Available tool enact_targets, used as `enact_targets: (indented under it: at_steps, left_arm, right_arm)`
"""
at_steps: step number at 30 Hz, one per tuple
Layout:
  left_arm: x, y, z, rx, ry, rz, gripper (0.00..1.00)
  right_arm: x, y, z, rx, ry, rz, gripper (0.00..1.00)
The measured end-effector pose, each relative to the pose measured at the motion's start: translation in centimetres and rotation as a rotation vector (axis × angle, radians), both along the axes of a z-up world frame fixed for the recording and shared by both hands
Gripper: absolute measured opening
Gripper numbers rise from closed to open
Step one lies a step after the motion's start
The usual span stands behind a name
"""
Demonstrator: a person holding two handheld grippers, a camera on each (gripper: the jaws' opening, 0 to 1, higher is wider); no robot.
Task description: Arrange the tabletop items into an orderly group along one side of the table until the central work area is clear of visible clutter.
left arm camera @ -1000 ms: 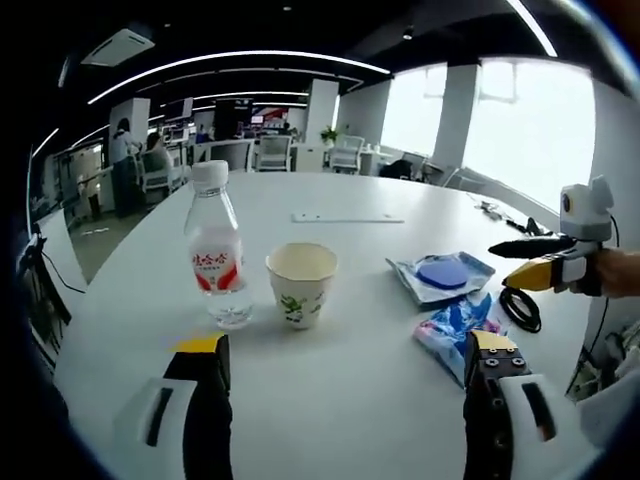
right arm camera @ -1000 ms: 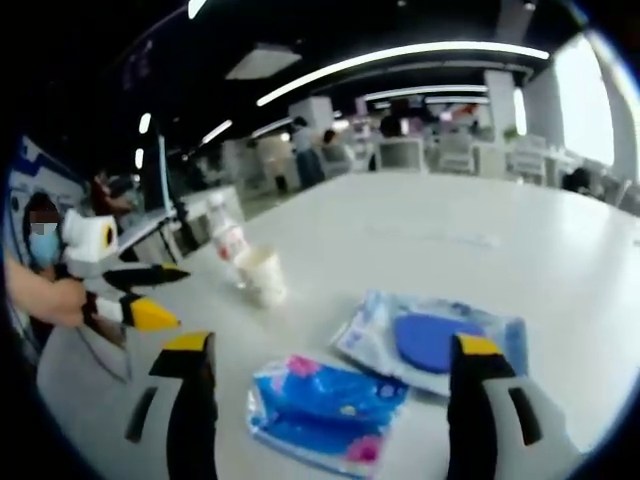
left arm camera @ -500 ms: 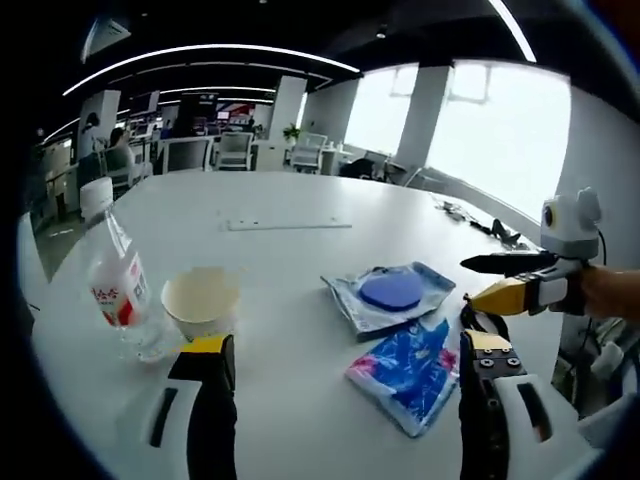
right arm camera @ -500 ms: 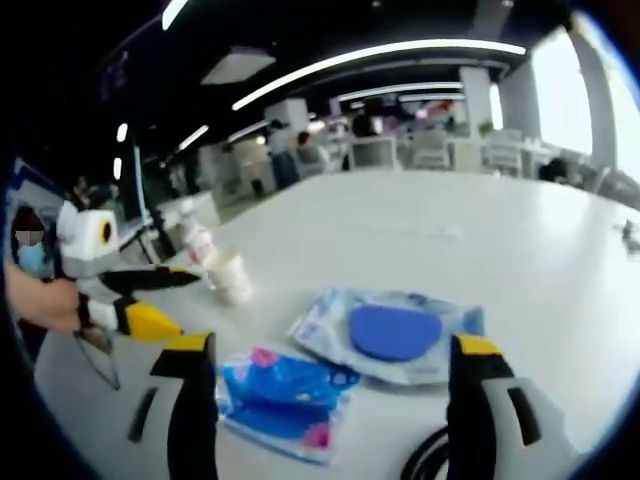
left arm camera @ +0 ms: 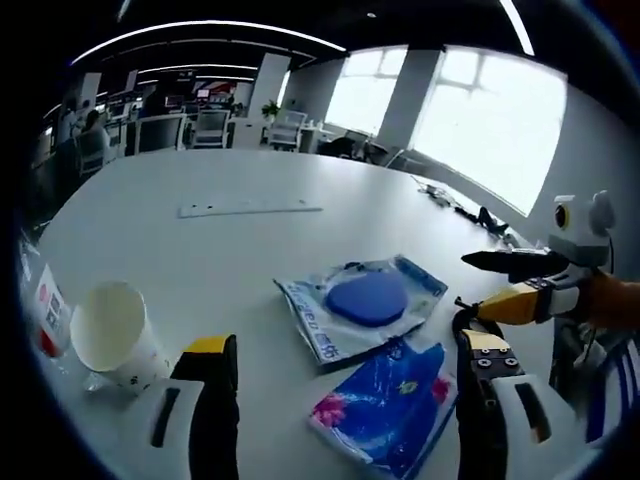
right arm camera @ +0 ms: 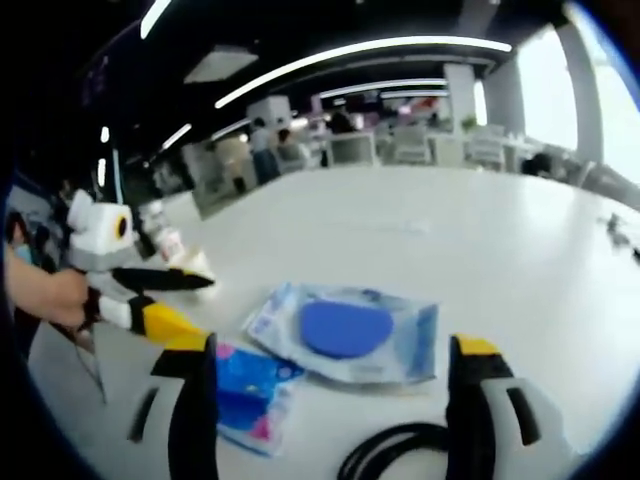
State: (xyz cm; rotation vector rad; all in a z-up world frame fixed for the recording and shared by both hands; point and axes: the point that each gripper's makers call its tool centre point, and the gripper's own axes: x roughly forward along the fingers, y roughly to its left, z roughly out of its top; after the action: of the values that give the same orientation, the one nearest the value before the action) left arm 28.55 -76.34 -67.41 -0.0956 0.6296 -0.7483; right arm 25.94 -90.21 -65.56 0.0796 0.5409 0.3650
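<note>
A clear wet-wipes pack with a round blue lid (left arm camera: pixel 365 300) lies flat on the white table (left arm camera: pixel 200 250). A blue and pink packet (left arm camera: pixel 385 405) lies just in front of it, between the jaws of my open left gripper (left arm camera: pixel 344 343). A paper cup (left arm camera: pixel 110 335) and a water bottle (left arm camera: pixel 45 315) stand at the far left. My right gripper (left arm camera: pixel 470 285) comes in from the right, open and empty. In the right gripper view, the wipes pack (right arm camera: pixel 345 330) sits ahead of my open right gripper (right arm camera: pixel 330 345), the packet (right arm camera: pixel 240 395) is at lower left, and the left gripper (right arm camera: pixel 200 305) hovers open beside it.
A black cable loop (right arm camera: pixel 395 455) lies on the table close to my right jaws. A thin white strip (left arm camera: pixel 250 208) lies further across the table. The cup (right arm camera: pixel 195 262) and bottle (right arm camera: pixel 165 240) stand behind the left gripper. Office desks and chairs line the background.
Both cameras swung: in the left gripper view the bottle and cup slid to the left edge and the packs came between the jaws. The cable entered the right gripper view. The items stayed put.
</note>
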Motion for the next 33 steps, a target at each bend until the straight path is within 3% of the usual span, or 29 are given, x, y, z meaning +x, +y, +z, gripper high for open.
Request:
enact_targets:
  at_steps: [6,10,15,21,24,27,29,33]
  left_arm:
    - [0.9,-0.5,-0.9,0.015,0.031,-0.003,0.9]
    - [1.1,-0.9,-2.0,0.001,0.128,0.023,0.85]
    - [2.0,-1.1,-2.8,0.008,0.145,0.042,0.83]
    - [2.0,-1.4,-3.4,0.028,0.169,0.039,0.81]
    - [2.0,-1.5,-3.7,0.032,0.185,0.041,0.8]
    - [1.7,-1.9,-4.2,0.025,0.229,0.04,0.74]
    - [1.7,-1.9,-4.6,0.033,0.245,0.044,0.69]
    - [1.9,-2.0,-4.7,0.028,0.253,0.057,0.67]
  right_arm:
    - [0.8,-1.1,-0.8,-0.005,0.016,-0.016,0.9]
    - [1.8,-2.3,-1.3,0.004,0.02,-0.051,0.87]
    - [3.0,-3.8,-2.2,0.033,0.055,-0.108,0.83]
    - [4.1,-4.8,-2.3,0.041,0.043,-0.138,0.66]
    - [4.2,-5.1,-3.8,0.052,0.097,-0.158,0.61]
    - [3.6,-5.3,-5.9,0.026,0.199,-0.142,0.51]
    - [4.1,-5.3,-6.3,0.012,0.18,-0.14,0.45]
    - [4.3,-5.5,-6.5,0.044,0.197,-0.163,0.39]
